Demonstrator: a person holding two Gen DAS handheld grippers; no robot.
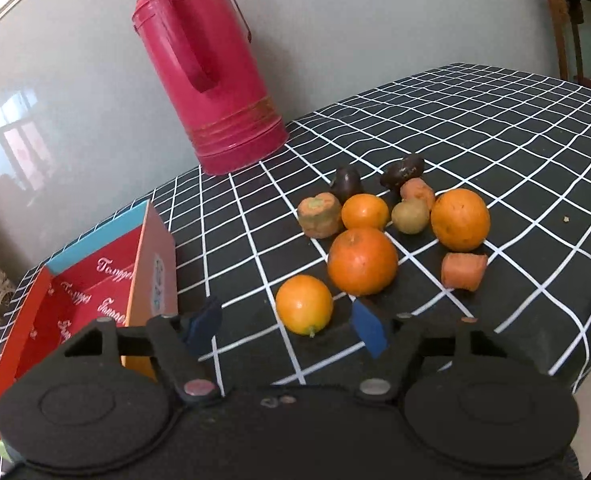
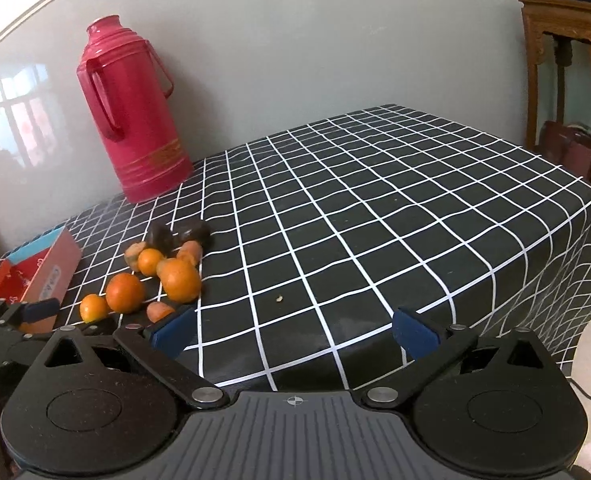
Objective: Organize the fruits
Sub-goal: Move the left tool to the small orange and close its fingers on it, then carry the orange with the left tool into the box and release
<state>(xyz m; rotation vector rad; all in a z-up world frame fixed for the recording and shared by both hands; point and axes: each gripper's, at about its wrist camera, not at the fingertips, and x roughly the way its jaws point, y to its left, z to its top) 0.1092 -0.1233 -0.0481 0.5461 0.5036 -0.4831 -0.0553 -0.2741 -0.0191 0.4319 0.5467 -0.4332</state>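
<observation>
A heap of fruit lies on the checked cloth: a small orange (image 1: 304, 305), a large orange (image 1: 362, 261), two more oranges (image 1: 460, 219) behind, carrot chunks (image 1: 463, 271), a greenish round fruit (image 1: 410, 216) and two dark fruits (image 1: 402, 169). My left gripper (image 1: 287, 307) stands open, and the small orange sits just ahead between its blue pads (image 1: 369, 330) without touching them. An open red box (image 1: 95, 280) lies to the left of it. My right gripper (image 2: 295, 328) is open over bare cloth, right of the heap (image 2: 179, 280).
A tall pink thermos (image 1: 207, 72) stands at the back by the grey wall. The table's front and right edges (image 2: 575, 264) drop off close by. A carved wooden stand (image 2: 563, 80) rises beyond the right side.
</observation>
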